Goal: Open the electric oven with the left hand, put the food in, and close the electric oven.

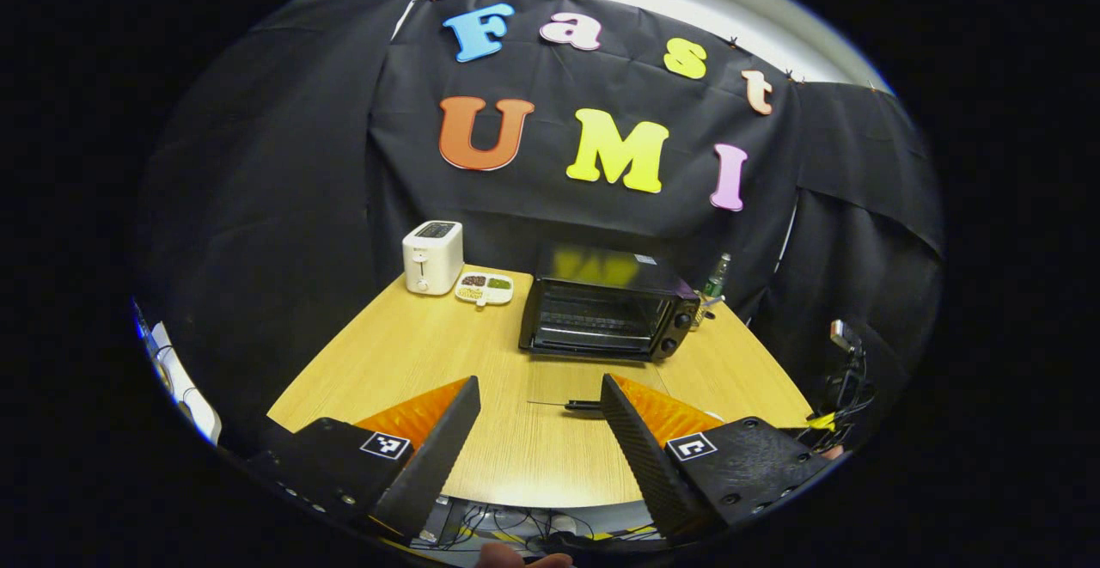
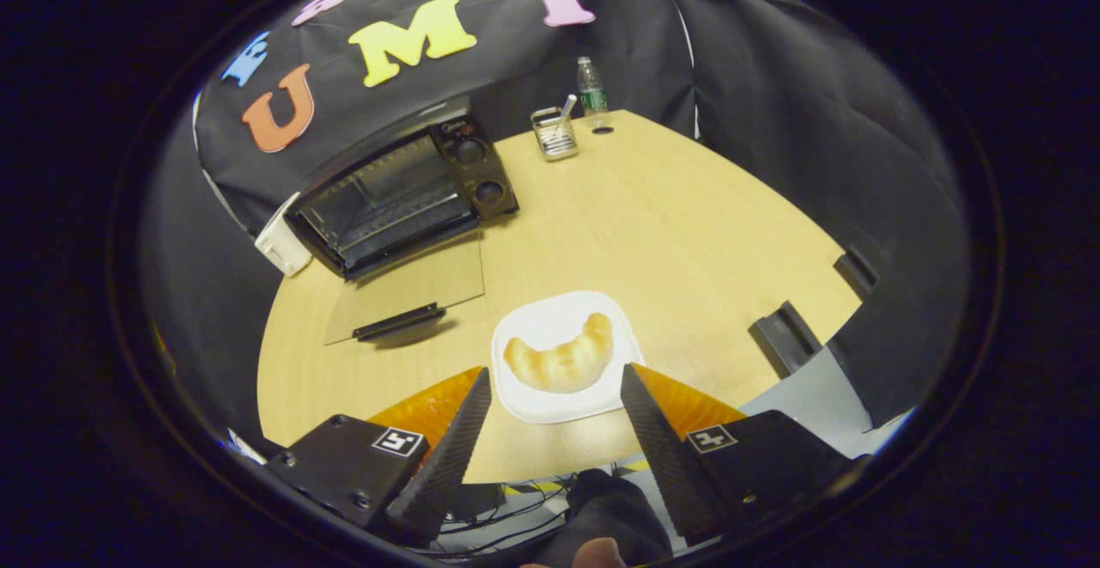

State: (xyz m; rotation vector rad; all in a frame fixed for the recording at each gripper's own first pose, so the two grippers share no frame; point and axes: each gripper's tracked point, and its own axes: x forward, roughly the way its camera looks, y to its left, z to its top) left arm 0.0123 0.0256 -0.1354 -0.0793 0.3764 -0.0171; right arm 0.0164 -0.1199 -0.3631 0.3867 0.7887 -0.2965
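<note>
Clearly open: electric oven [image 2: 404,198] on wooden desk [image 2: 687,224], glass door [image 2: 404,289] folded flat onto the desk top, dark handle at its front edge, wire rack visible inside, two knobs on the panel at the cavity's 3 o'clock side. Food: croissant [image 2: 560,362] on white square plate [image 2: 559,327], at 5 o'clock of the oven, near the door handle but apart from it. Right claw [image 2: 554,418] spread wide, pinching nothing, held above the desk's near edge with the plate and croissant seen between its two fingers; no contact with either. Metal mesh caddy [image 2: 554,134] with a utensil in it at 1 o'clock of the oven, green-labelled plastic bottle [image 2: 590,87] just beside it toward the booth wall.

Left gripper view: left claw [image 1: 537,418] also spread, pinching nothing, held over the desk's [image 1: 412,353] near edge and facing the oven [image 1: 606,314] front-on from well apart. Door handle [image 1: 584,405] showing low between the fingers, next to the one at 3 o'clock; touching or apart cannot be told. White toaster [image 1: 432,256] at 10 o'clock of the oven, small divided snack dish [image 1: 485,287] just beside it, between toaster and oven. Bottle [image 1: 716,277] at the oven's 3 o'clock rear corner. Cables below the desk's near edge.
</note>
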